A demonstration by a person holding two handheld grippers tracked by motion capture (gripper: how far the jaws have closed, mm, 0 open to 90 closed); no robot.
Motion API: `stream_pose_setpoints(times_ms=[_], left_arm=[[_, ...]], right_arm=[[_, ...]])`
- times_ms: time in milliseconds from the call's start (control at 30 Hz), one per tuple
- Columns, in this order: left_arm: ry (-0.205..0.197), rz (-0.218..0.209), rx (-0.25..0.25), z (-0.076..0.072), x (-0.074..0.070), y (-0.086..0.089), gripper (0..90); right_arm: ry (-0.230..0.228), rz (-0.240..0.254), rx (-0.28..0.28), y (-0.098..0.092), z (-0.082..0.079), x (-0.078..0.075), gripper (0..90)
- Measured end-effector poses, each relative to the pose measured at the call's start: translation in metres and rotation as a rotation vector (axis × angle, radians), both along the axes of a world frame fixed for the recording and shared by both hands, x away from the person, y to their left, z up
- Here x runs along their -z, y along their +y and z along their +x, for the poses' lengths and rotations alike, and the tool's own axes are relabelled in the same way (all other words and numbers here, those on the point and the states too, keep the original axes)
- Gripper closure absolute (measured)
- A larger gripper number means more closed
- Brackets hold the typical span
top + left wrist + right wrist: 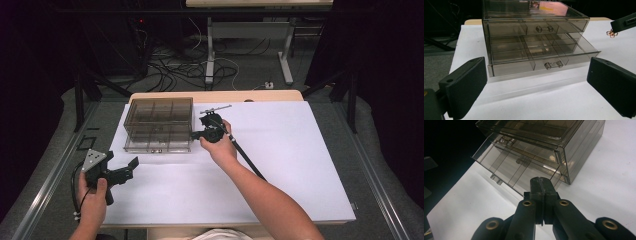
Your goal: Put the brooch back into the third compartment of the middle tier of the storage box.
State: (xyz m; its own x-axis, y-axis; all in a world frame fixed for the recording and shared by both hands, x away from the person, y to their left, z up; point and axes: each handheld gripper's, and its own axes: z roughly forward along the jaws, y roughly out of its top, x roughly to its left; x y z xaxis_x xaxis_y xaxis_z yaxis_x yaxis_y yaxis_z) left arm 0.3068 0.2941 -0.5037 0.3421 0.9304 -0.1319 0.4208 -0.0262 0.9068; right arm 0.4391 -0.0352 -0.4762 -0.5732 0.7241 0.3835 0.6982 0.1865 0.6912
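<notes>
Jaws of the right claw (541, 185) press together, pinching a small gold-coloured trinket (611, 33) just beside the smoky drawer box (159, 124), whose lower drawer (541, 56) stands pulled out. The left claw (131, 166) gapes wide, empty, near the tabletop (300, 165) edge.

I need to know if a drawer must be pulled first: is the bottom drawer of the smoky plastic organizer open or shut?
Open, partway. The bottom drawer juts out past the top drawer, exposing its dividers.
</notes>
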Motion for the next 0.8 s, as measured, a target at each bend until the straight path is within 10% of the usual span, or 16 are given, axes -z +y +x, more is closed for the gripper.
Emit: stream_pose_setpoints(times_ms=[800], left_arm=[[-0.002, -0.007, 0.001, -0.001, 0.0, 0.0, 2.7]], right_arm=[[0.01, -0.022, -0.013, 0.024, 0.009, 0.016, 90.0]])
